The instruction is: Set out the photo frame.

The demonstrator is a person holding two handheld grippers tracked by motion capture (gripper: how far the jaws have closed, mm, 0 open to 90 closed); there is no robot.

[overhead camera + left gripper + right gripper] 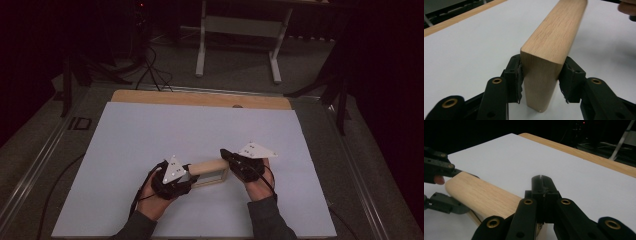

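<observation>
The jaws of the left gripper (541,82) are set around one end of a light rectangular wooden frame (554,45), small gaps showing beside the pads. The right gripper (541,181) is closed at the frame's other end, above the white board (150,135).

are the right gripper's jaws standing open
No, in the right gripper view the right gripper has its two black jaws pressed together with nothing between them, beside the wooden block.
</observation>
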